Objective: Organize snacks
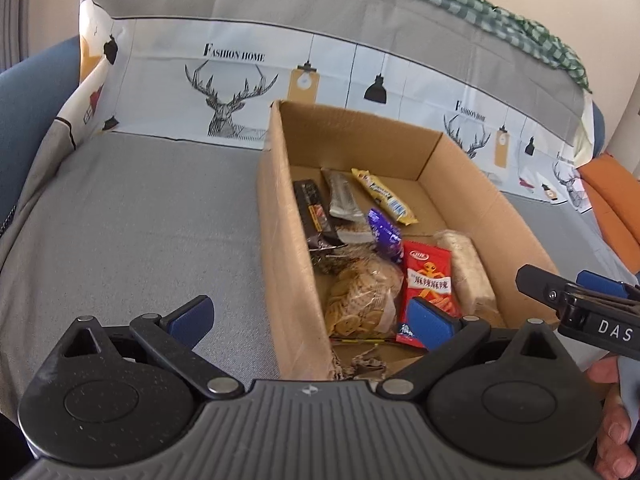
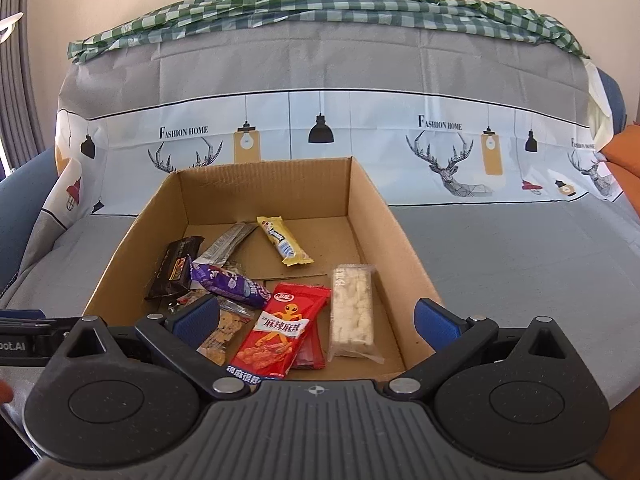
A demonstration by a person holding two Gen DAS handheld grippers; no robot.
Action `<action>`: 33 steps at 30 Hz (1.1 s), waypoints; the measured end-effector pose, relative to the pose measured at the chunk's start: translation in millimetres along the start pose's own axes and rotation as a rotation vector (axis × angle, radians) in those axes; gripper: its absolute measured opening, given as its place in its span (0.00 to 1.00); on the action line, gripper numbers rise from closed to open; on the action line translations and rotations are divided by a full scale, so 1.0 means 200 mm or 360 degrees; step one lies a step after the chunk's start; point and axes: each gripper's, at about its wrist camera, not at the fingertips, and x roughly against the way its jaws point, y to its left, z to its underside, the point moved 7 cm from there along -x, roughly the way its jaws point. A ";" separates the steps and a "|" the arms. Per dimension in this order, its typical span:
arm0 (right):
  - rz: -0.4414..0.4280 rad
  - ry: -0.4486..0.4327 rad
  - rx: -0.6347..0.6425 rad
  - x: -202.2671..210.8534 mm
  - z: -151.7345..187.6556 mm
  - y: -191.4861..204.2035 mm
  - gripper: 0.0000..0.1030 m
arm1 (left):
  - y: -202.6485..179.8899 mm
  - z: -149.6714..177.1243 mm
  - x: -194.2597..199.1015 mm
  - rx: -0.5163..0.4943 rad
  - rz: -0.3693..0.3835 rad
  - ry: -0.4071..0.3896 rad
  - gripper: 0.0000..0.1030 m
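An open cardboard box [image 1: 280, 208] [image 2: 384, 216] sits on a grey-covered sofa seat. Inside lie several snacks: a red spicy-strip packet [image 1: 428, 276] [image 2: 280, 332], a clear bag of small biscuits [image 1: 360, 300] [image 2: 224, 332], a white rice-cake bar [image 1: 468, 268] [image 2: 352, 308], a purple packet [image 1: 386, 236] [image 2: 228, 284], a yellow bar [image 1: 384, 196] [image 2: 284, 246], a silver bar [image 1: 340, 196] [image 2: 228, 244] and a black packet [image 1: 314, 212] [image 2: 174, 272]. My left gripper [image 1: 312, 322] is open and empty, straddling the box's left wall. My right gripper [image 2: 316, 322] is open and empty above the box's near end; it also shows in the left wrist view [image 1: 576, 292].
The sofa backrest wears a grey and white cover printed with deer and lamps [image 2: 320, 128]. A green checked cloth [image 2: 320, 4] lies along its top. An orange cushion [image 1: 612, 200] is at the right. Grey seat [image 1: 140, 220] spreads left of the box.
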 end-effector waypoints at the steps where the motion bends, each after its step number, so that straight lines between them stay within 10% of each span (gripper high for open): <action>1: -0.0003 0.0006 0.0009 -0.01 0.00 0.01 0.99 | 0.00 0.00 0.00 -0.0004 0.0001 0.0002 0.99; 33: -0.0034 -0.0005 0.0142 -0.02 0.02 0.08 0.99 | -0.07 0.02 -0.02 -0.0056 0.0045 0.0018 0.99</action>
